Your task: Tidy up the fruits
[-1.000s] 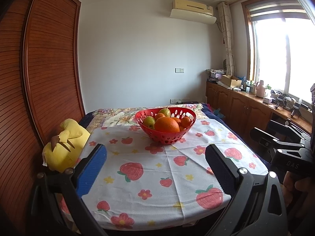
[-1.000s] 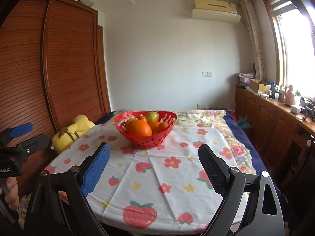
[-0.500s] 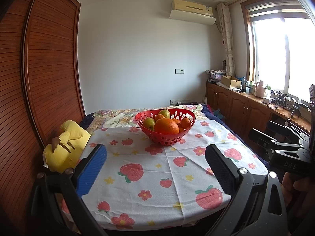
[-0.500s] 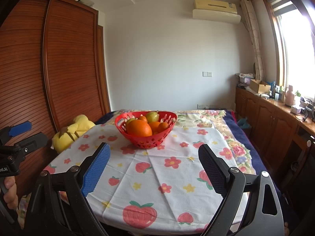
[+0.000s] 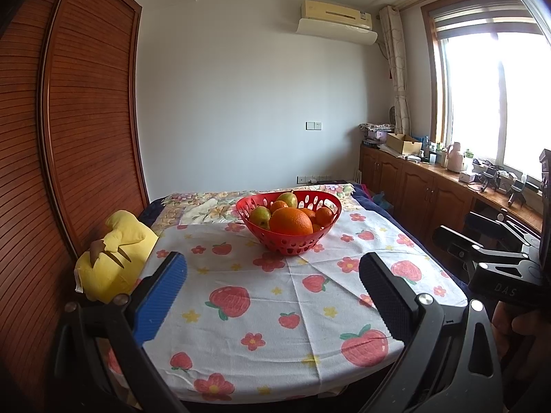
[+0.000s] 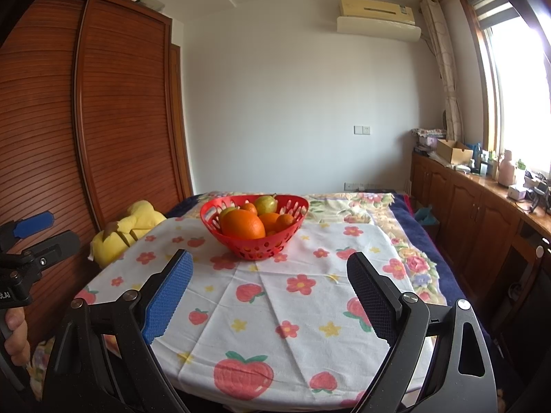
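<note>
Straight ahead of both tongs, well beyond their tips, a red basket [image 5: 288,237] sits on the strawberry-print tablecloth [image 5: 275,309], holding a large orange [image 5: 291,222], smaller oranges, a pear [image 6: 266,203] and a green apple [image 5: 260,216]. Left gripper [image 5: 272,296] stands wide with nothing between its fingers. Right gripper [image 6: 270,294] is likewise spread wide and empty. Off to the left of the tongs, a yellow plush toy [image 5: 113,258] leans by the wooden wardrobe [image 5: 69,137].
</note>
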